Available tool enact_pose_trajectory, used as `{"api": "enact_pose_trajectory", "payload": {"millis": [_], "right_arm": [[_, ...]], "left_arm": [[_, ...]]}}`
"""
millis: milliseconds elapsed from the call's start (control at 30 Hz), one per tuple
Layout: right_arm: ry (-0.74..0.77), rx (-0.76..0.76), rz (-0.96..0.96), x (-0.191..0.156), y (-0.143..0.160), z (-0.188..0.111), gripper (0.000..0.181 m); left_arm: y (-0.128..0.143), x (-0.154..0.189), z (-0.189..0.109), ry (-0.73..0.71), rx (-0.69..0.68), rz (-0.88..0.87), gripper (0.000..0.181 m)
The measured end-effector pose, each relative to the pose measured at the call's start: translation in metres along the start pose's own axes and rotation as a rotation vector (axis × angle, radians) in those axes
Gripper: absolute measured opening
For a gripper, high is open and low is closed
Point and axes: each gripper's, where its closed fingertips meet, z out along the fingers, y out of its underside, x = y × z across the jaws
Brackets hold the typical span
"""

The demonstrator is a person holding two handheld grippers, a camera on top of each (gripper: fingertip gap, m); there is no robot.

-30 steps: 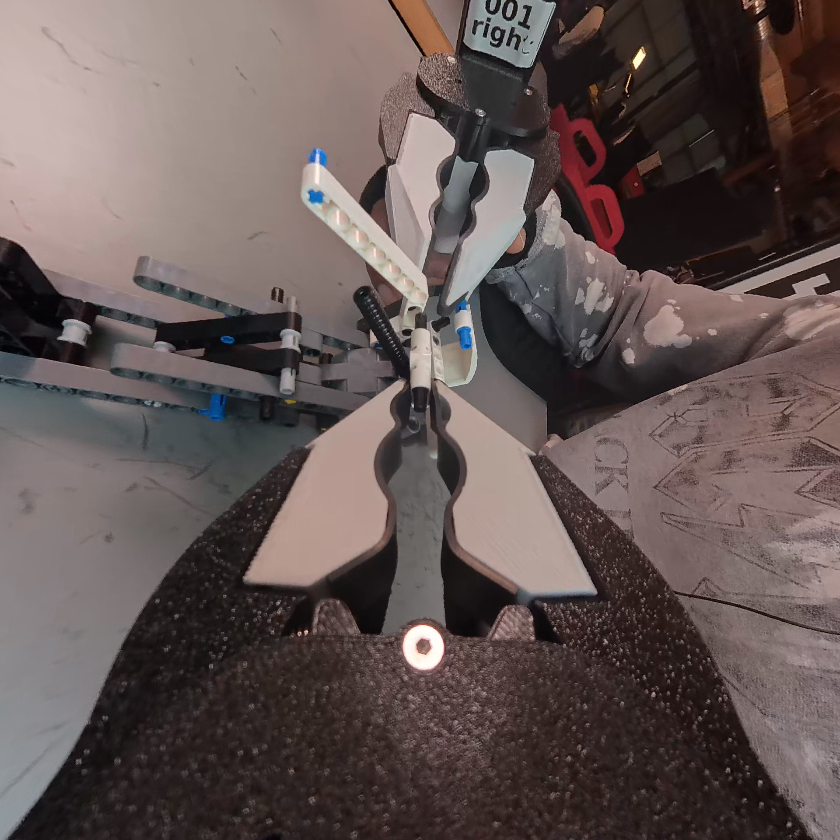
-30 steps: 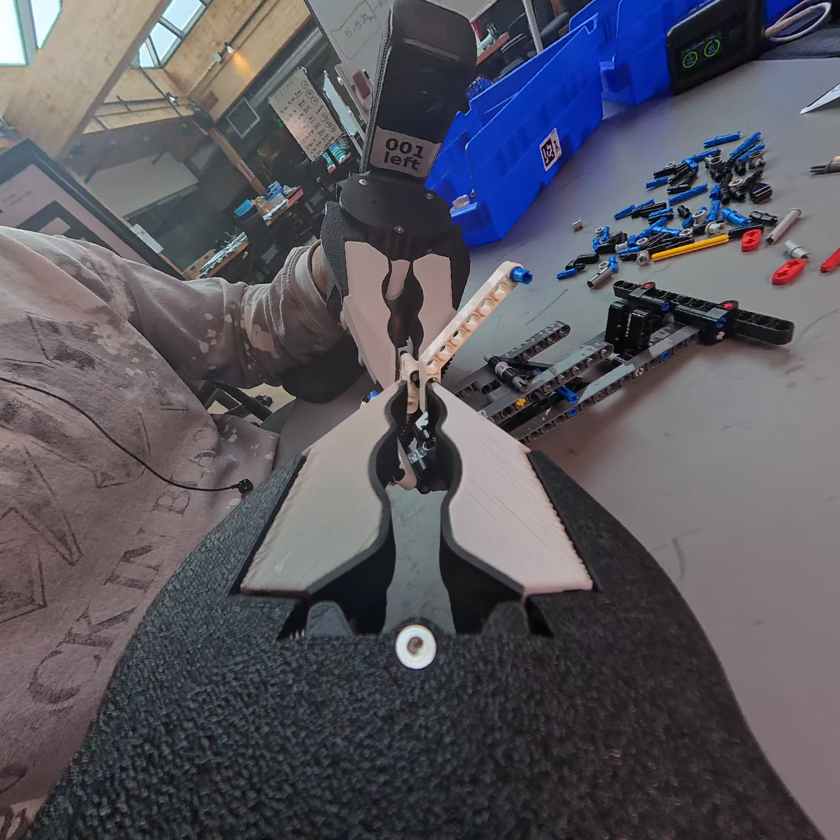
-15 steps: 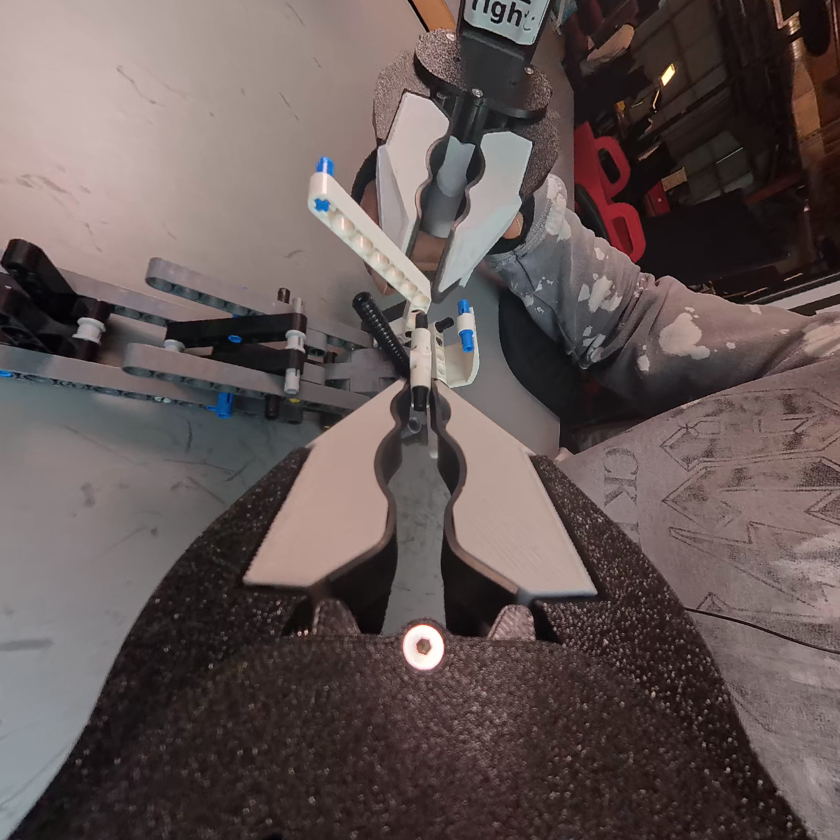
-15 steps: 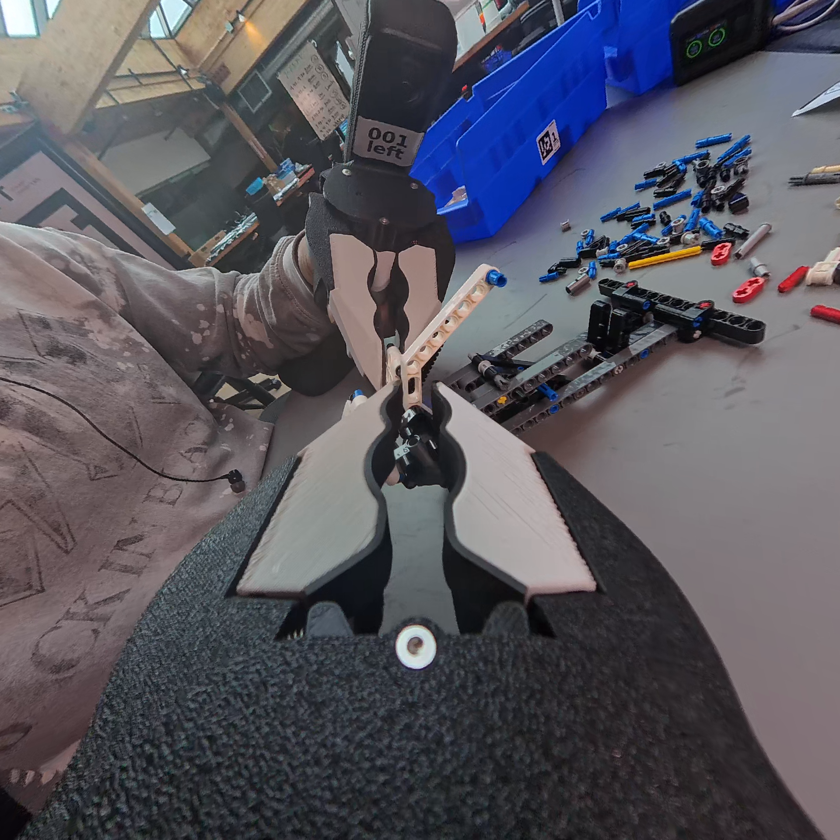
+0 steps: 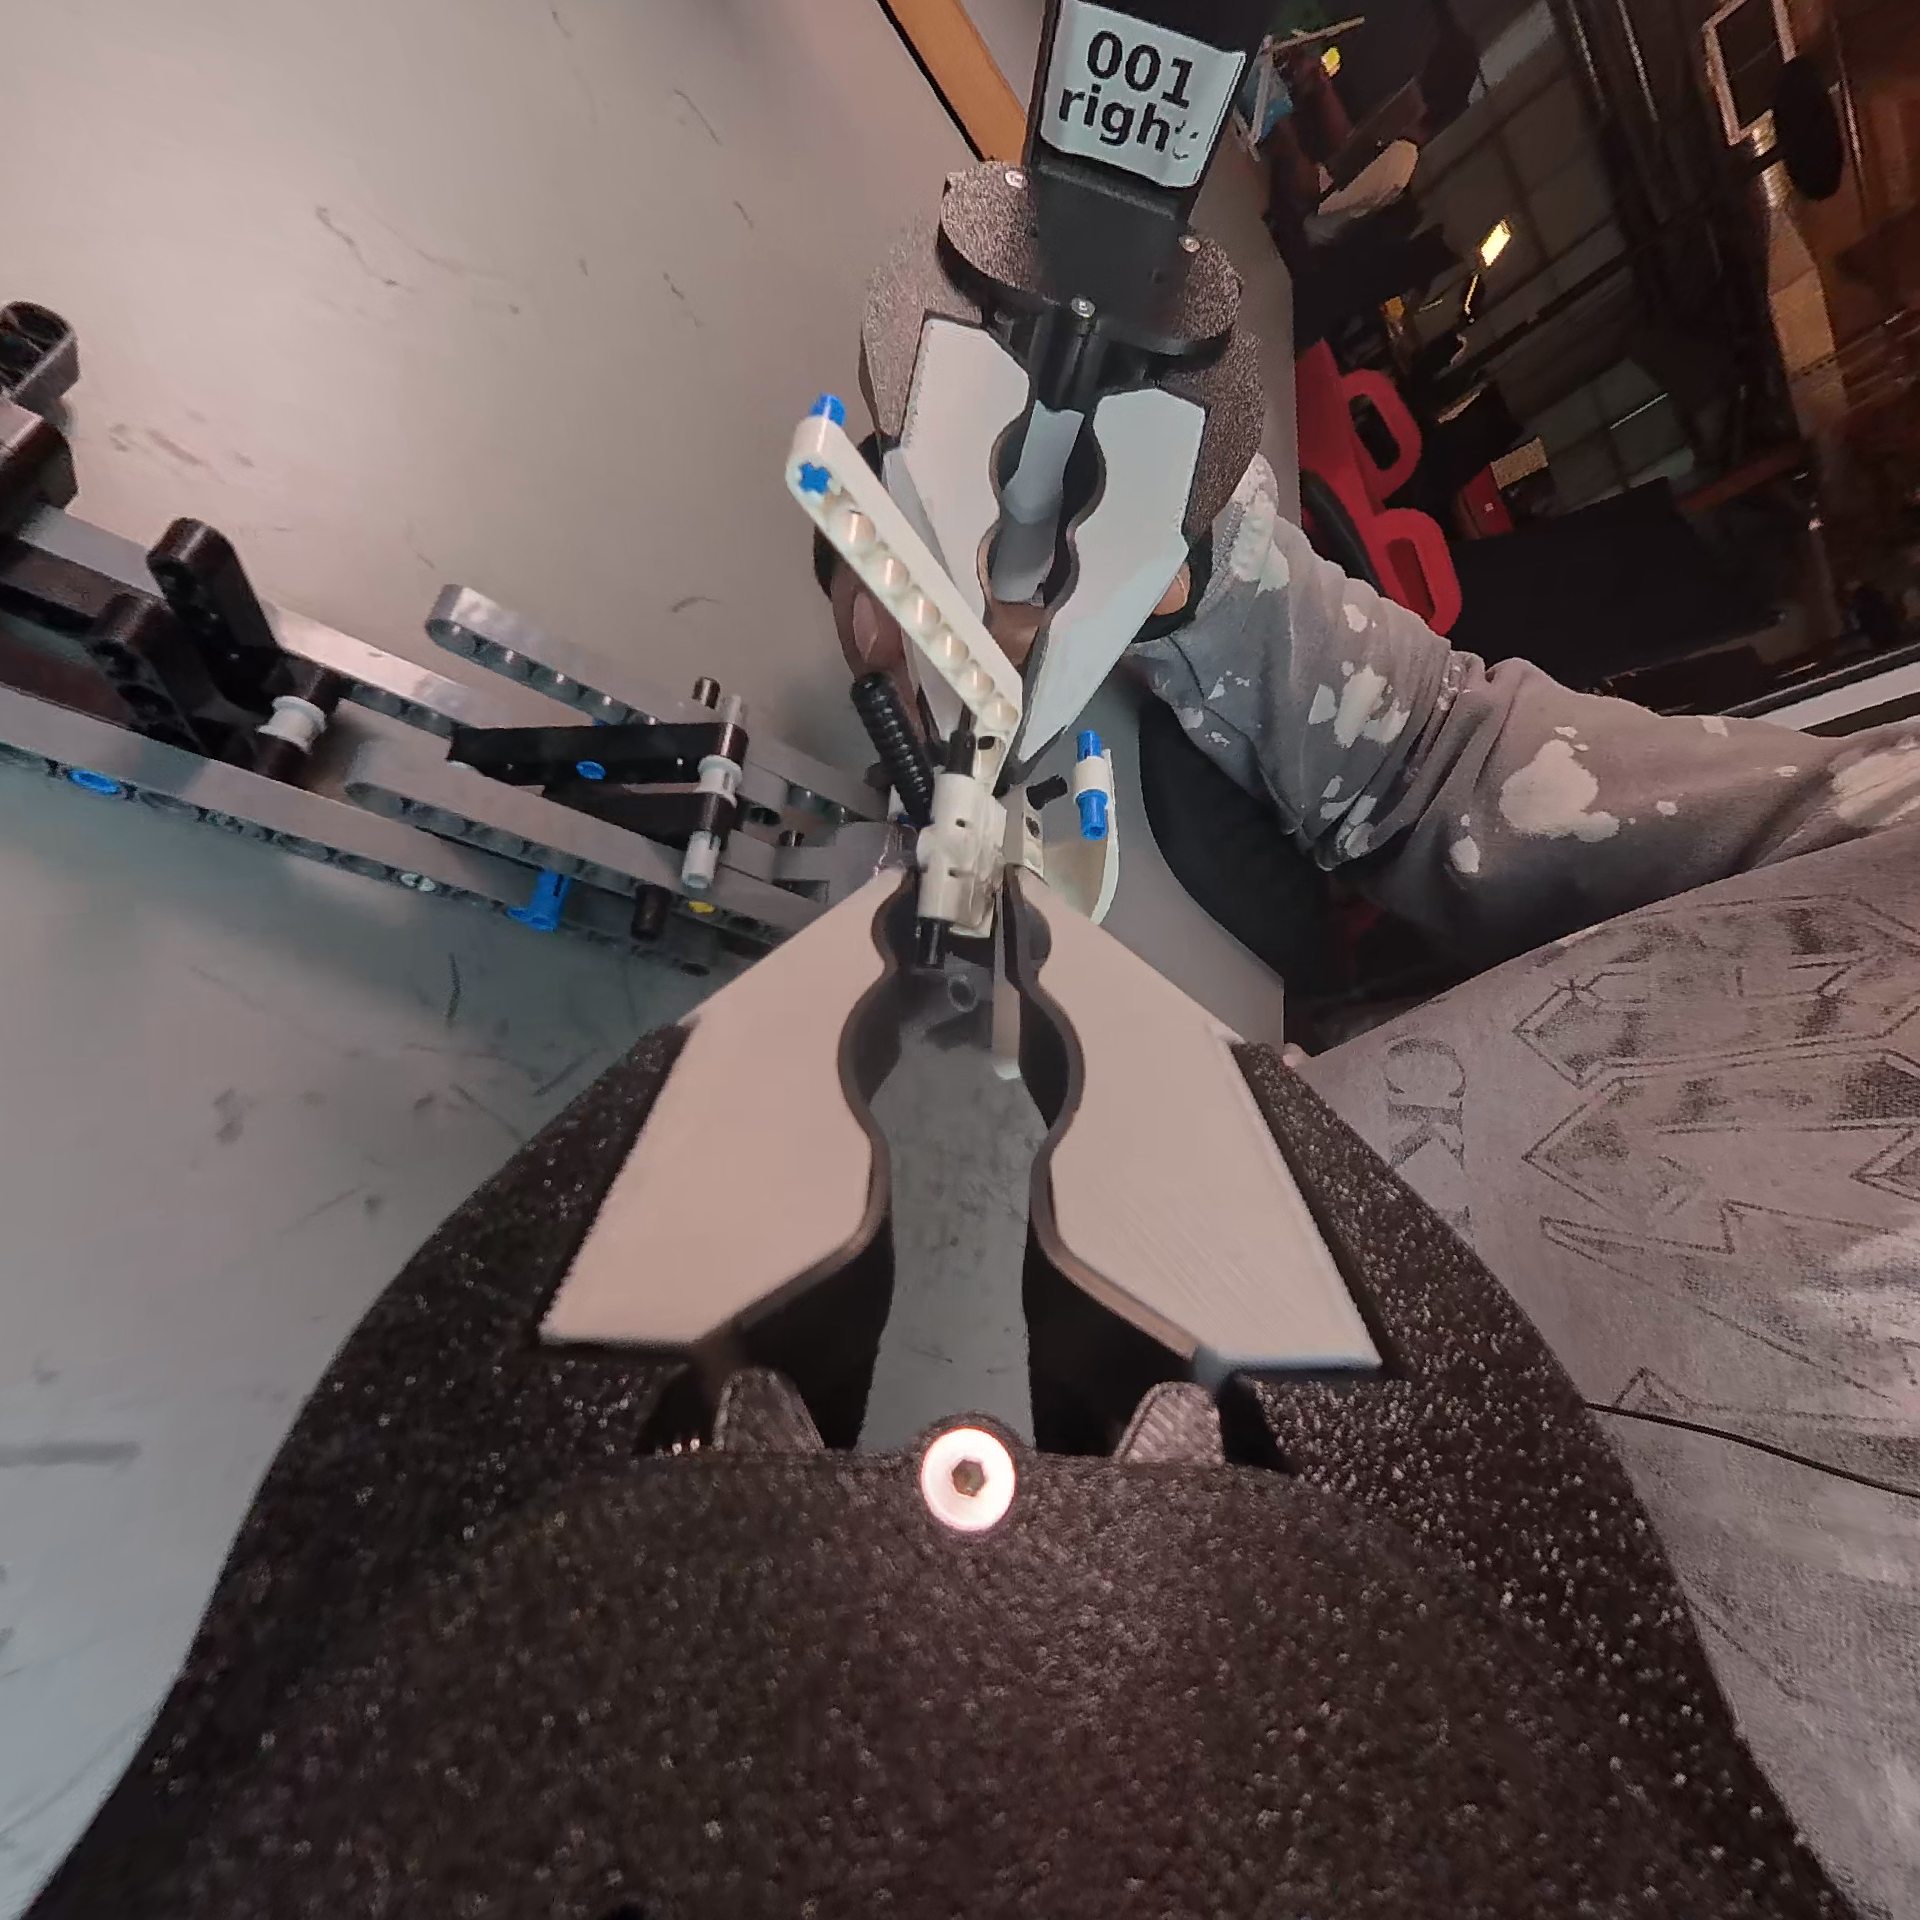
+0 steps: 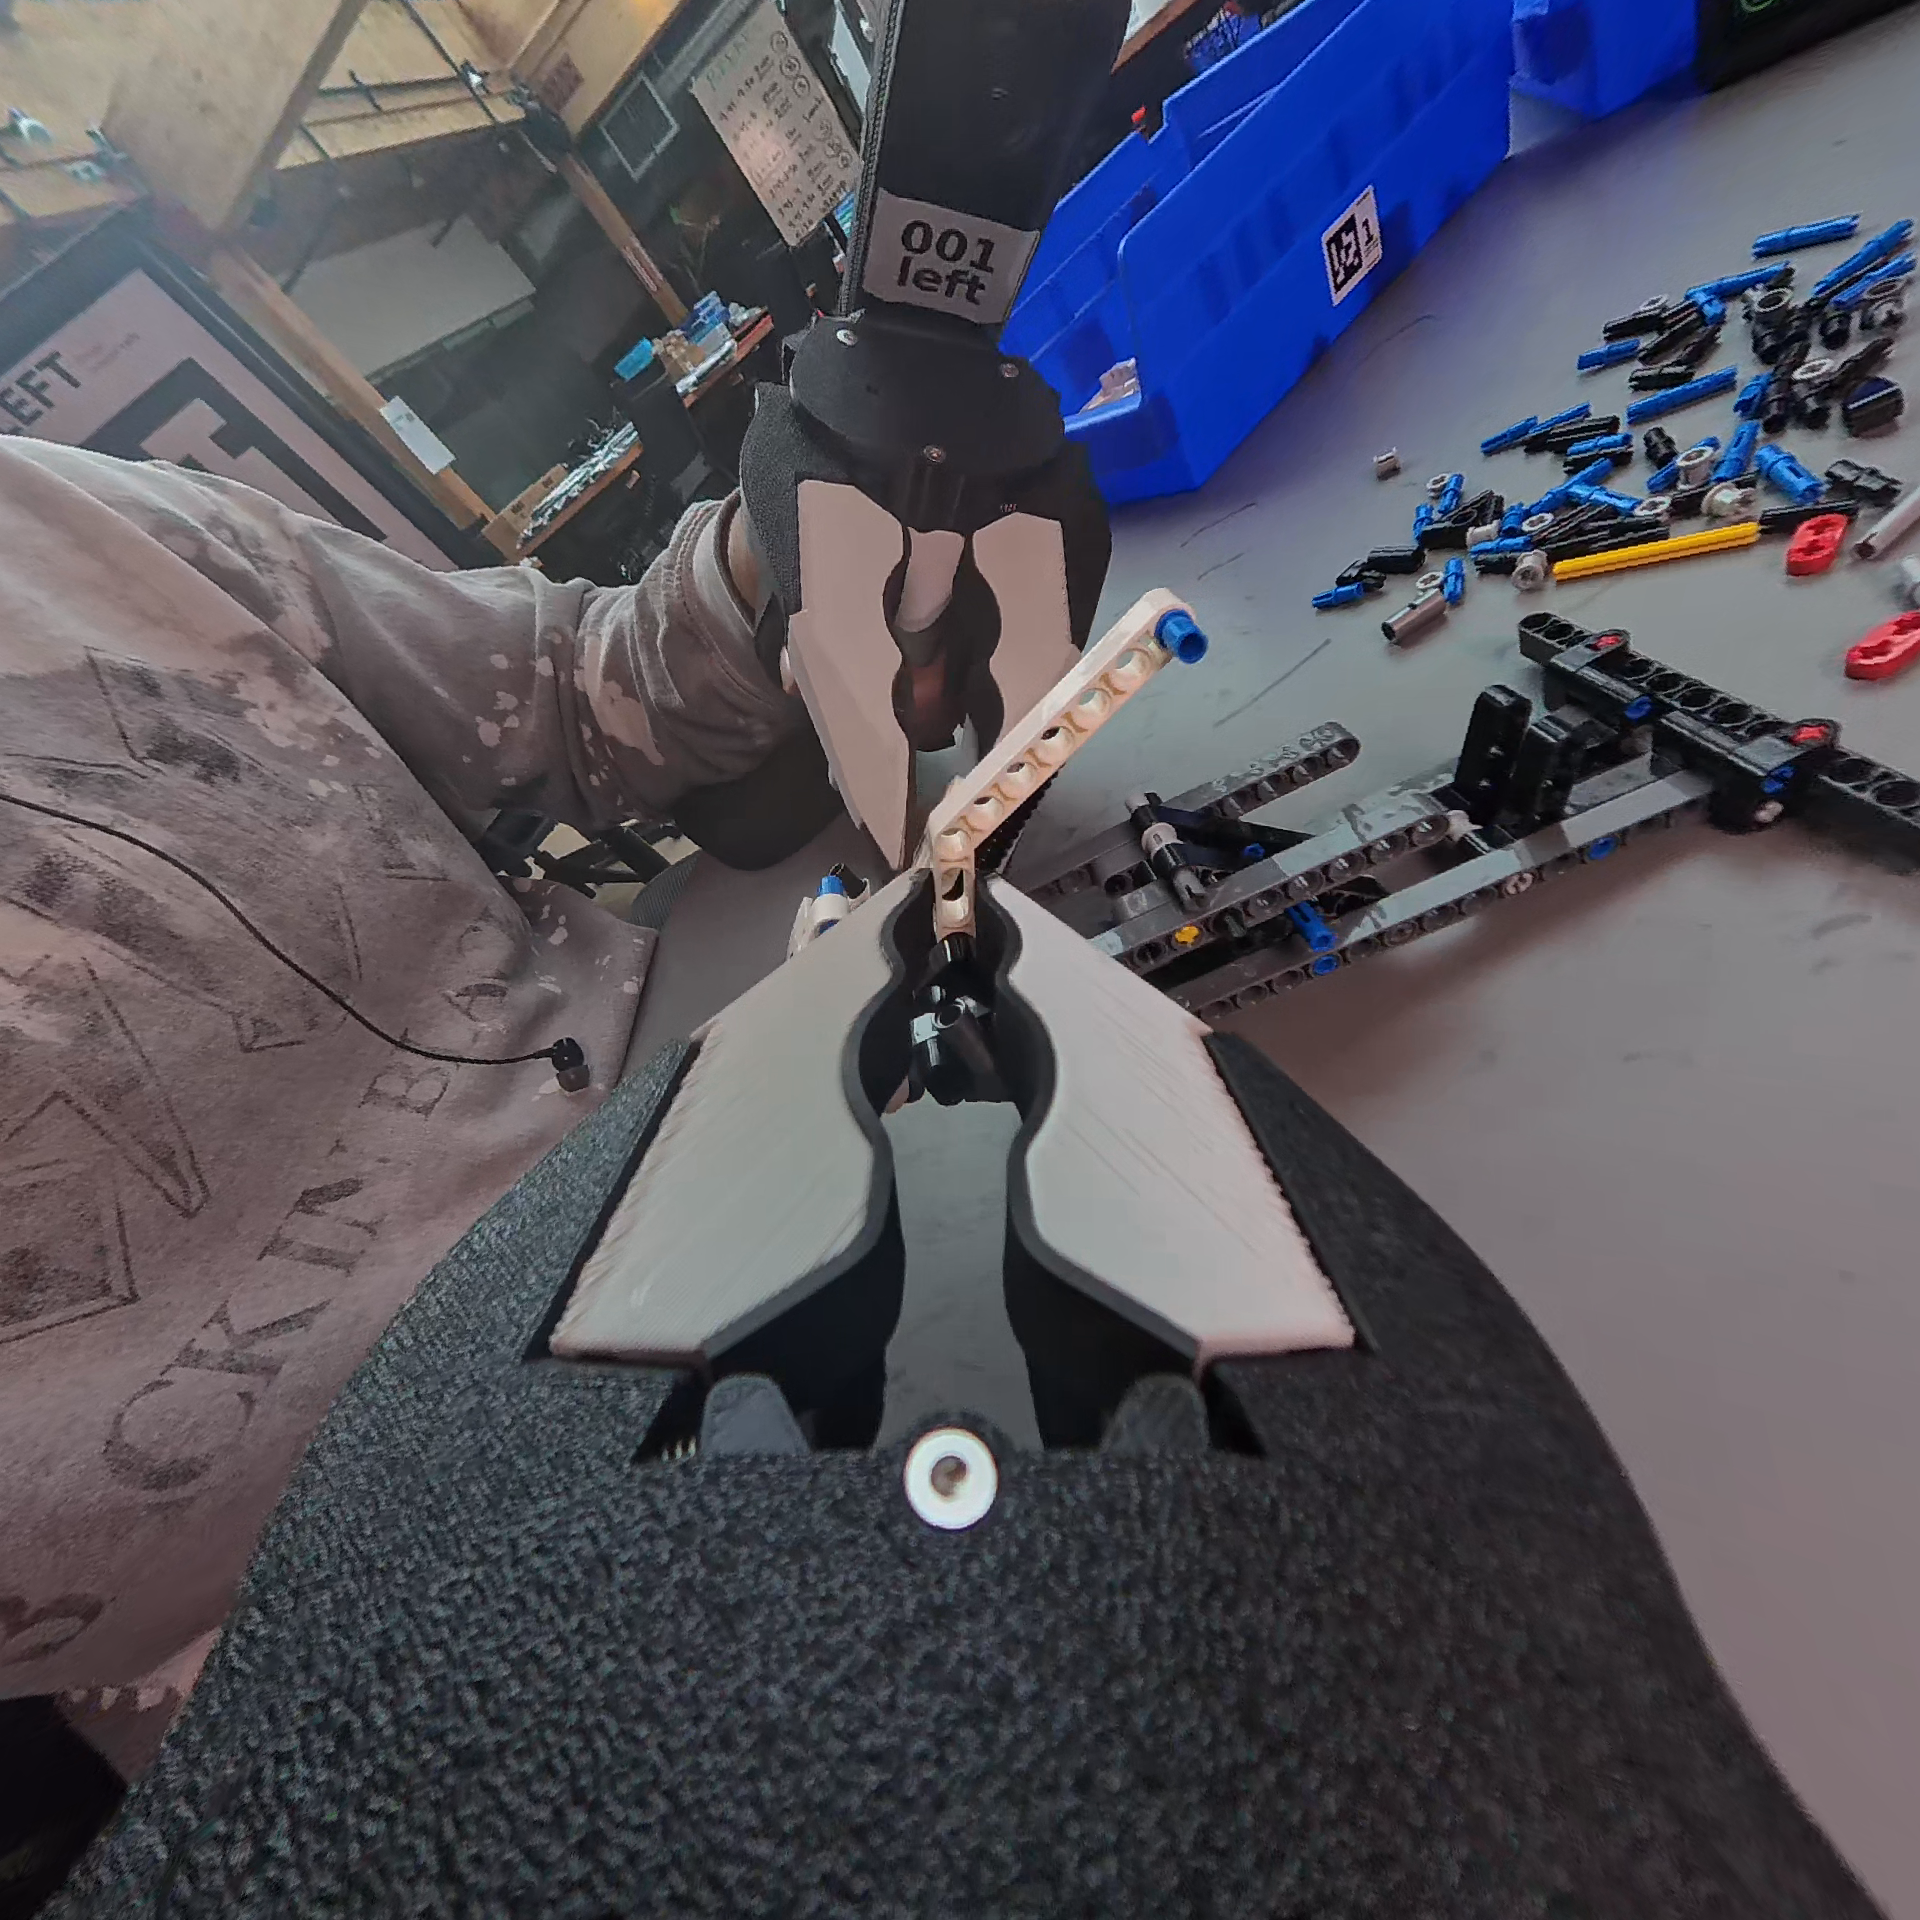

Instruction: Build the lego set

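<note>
A small white sub-assembly (image 5: 961,831) with a long white beam (image 5: 904,592) and a blue pin (image 5: 826,407) at the beam's far end is held in the air between both grippers. My left gripper (image 5: 956,894) is shut on its white connector block. My right gripper (image 6: 951,883) is shut on the lower end of the white beam (image 6: 1049,748), tip to tip with the left gripper (image 6: 904,847). The right gripper (image 5: 1003,753) comes in from above in the left wrist view. The grey and black chassis (image 6: 1403,862) lies on the table behind; it also shows in the left wrist view (image 5: 520,821).
A pile of loose blue, black, red and yellow parts (image 6: 1662,468) lies at the far right of the grey table (image 6: 1558,1195). Blue bins (image 6: 1299,208) stand behind it. The person's spotted grey sleeve (image 5: 1507,748) and shirt are close by the table edge. Left and right tips are no more than a few centimetres apart.
Both grippers kept their hold on the white sub-assembly and shifted a little together over the table. The white beam now stands slightly steeper.
</note>
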Motion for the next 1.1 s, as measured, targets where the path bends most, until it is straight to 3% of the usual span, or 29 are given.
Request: {"api": "enact_pose_trajectory", "payload": {"millis": [267, 667, 1100], "right_arm": [[0.001, 0.002, 0.001, -0.0009, 0.0003, 0.001, 0.007], [-0.015, 0.015, 0.009, -0.0035, -0.0015, 0.0005, 0.009], [-0.03, 0.034, 0.096, 0.0, -0.0042, -0.0023, 0.007]], "left_arm": [[-0.002, 0.0068, -0.0036, 0.018, 0.004, 0.033, 0.007], [0.0035, 0.0055, -0.0076, -0.031, -0.288, 0.063, 0.007], [0.0054, 0.0063, -0.0005, -0.039, -0.418, -0.023, 0.007]]}}
